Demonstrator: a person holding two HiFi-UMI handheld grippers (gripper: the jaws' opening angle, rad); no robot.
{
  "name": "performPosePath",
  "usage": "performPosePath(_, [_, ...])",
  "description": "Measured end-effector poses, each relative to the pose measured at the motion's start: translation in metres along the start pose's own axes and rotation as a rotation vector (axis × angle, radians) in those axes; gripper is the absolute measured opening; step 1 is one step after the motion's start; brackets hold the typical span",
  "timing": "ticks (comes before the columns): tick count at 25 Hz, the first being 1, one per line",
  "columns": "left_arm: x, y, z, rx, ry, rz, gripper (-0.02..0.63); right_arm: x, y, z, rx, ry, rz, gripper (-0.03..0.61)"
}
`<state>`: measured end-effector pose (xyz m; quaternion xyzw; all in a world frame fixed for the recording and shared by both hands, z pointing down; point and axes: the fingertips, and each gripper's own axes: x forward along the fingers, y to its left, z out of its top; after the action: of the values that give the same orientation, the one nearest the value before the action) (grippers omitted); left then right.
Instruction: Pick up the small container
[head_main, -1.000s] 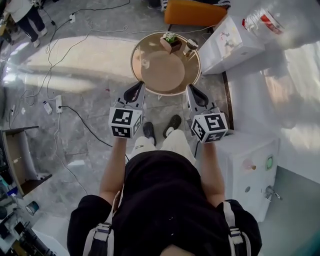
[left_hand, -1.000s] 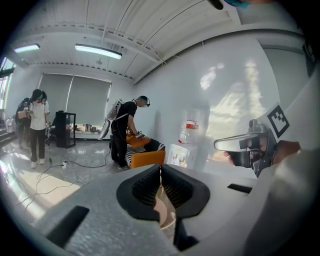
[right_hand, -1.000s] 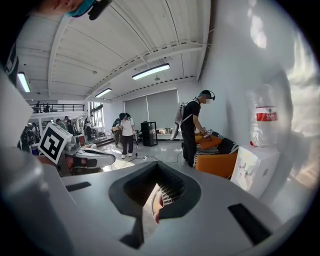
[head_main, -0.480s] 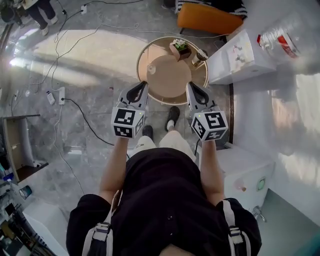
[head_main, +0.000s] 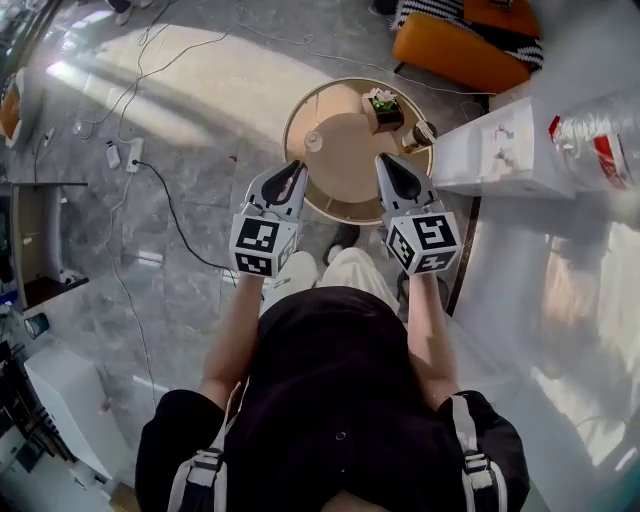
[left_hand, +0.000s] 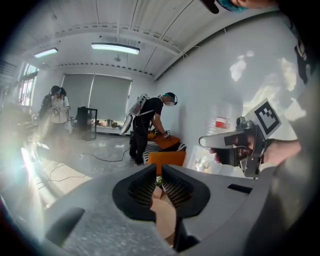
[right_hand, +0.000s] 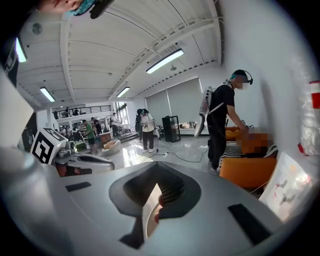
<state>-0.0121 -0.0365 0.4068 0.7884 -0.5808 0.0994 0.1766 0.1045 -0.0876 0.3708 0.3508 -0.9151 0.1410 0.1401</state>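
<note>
Wooden table is carrying the small container nr its left edge; left gripper & right gripper are hovering at near rim, fingers together, empty; reach step, prob; next move is calling for opening round it.

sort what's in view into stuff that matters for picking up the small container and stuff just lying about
For the job: small white container, likely the target; round table it stands on; left gripper and right gripper, both shut and empty.

Just lying about: potted plant, dark jar, orange sofa, white cabinet.
</note>
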Motion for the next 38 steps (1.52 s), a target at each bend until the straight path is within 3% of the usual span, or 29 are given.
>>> performPosePath(4, [0.023, -0.001, -0.011, -0.029, 0.017, 0.021, 0.023, 0.019, -0.018, -0.014, 0.010, 0.038, 0.047, 0.003])
performPosePath(8, [0.039, -0.003, -0.039, -0.062, 0.080, 0.039, 0.081, 0.032, -0.028, -0.034, 0.034, 0.084, 0.076, 0.004])
performPosePath(12, [0.058, 0.005, -0.066, -0.081, 0.111, 0.033, 0.091, 0.047, -0.038, -0.055, 0.049, 0.104, 0.059, 0.003])
performPosePath(16, [0.082, 0.019, -0.093, -0.075, 0.087, 0.036, 0.100, 0.064, -0.049, -0.075, 0.045, 0.112, 0.030, 0.003])
performPosePath(25, [0.137, 0.051, -0.165, -0.019, 0.091, -0.014, 0.141, 0.094, -0.061, -0.136, 0.067, 0.188, -0.042, 0.003])
performPosePath(38, [0.205, 0.092, -0.282, 0.013, 0.114, -0.131, 0.312, 0.162, -0.058, -0.214, 0.112, 0.275, -0.072, 0.003])
